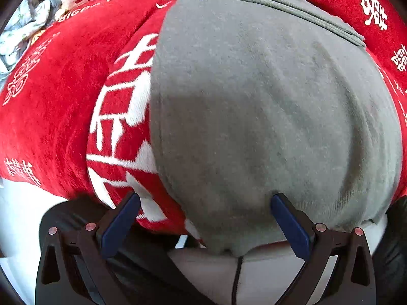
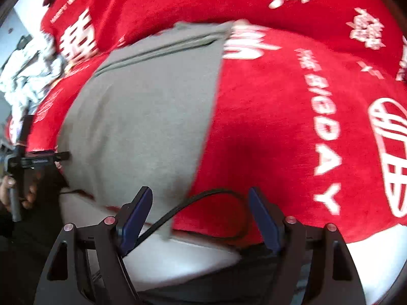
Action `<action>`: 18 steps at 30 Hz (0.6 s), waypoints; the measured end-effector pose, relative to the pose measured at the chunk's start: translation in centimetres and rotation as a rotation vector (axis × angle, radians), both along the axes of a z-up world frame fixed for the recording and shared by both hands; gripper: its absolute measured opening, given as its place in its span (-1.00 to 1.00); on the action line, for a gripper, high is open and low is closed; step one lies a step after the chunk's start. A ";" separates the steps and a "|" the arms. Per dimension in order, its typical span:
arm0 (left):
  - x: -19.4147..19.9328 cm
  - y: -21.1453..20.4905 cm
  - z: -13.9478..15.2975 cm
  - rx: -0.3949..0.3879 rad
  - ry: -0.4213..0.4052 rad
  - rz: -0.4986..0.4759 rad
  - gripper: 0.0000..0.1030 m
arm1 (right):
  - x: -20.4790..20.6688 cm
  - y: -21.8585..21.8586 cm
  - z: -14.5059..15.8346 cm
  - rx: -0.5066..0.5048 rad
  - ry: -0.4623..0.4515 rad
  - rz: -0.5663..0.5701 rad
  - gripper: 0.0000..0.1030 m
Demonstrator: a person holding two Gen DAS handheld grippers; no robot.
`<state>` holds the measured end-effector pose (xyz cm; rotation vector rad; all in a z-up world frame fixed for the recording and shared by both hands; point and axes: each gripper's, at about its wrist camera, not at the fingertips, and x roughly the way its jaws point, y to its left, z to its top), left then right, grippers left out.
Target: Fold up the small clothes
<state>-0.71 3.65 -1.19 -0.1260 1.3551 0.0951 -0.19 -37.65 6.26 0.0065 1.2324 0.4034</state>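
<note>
A grey garment (image 1: 267, 117) lay spread flat on a red blanket (image 1: 58, 117) with white lettering. The left gripper (image 1: 205, 203) hung over its near edge, jaws wide apart and holding nothing. The right gripper (image 2: 201, 198) was likewise wide open and empty above the garment's near corner.

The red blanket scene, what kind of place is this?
Probably a home laundry-folding spot: a grey garment lies flat on a red blanket printed with white characters, with a heap of pale clothes waiting at its far edge.
</note>
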 end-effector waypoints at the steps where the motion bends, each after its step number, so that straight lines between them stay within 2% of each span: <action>1: -0.1 0.1 0.2 0.012 -0.005 0.008 1.00 | -0.3 0.5 -0.2 -0.012 -0.001 0.019 0.55; 4: -0.9 1.5 0.9 0.001 -0.044 0.080 1.00 | -1.5 1.5 1.1 -0.085 -0.064 0.071 0.55; 7: -1.5 2.9 0.9 -0.069 -0.054 0.144 1.00 | -3.2 0.0 5.4 -0.286 -0.307 0.041 0.55; 9: -1.4 3.4 0.7 -0.084 -0.052 0.175 1.00 | -4.8 -2.2 8.9 -0.358 -0.492 -0.066 0.55; 10: -1.3 3.6 0.6 -0.087 -0.052 0.181 1.00 | -5.8 -3.5 10.8 -0.359 -0.572 -0.140 0.56; 11: -1.4 3.6 0.5 -0.088 -0.054 0.183 1.00 | -6.9 -5.1 12.7 -0.320 -0.652 -0.214 0.56; 13: -1.2 3.5 0.8 -0.084 -0.077 0.184 1.00 | -8.5 -7.8 15.5 -0.198 -0.779 -0.335 0.57; 16: -0.8 3.6 1.8 -0.055 -0.133 0.189 1.00 | -9.1 -9.5 17.4 -0.091 -0.855 -0.452 0.57; 18: -1.0 3.5 2.2 -0.046 -0.159 0.186 1.00 | -9.0 -9.3 18.2 -0.104 -0.882 -0.488 0.57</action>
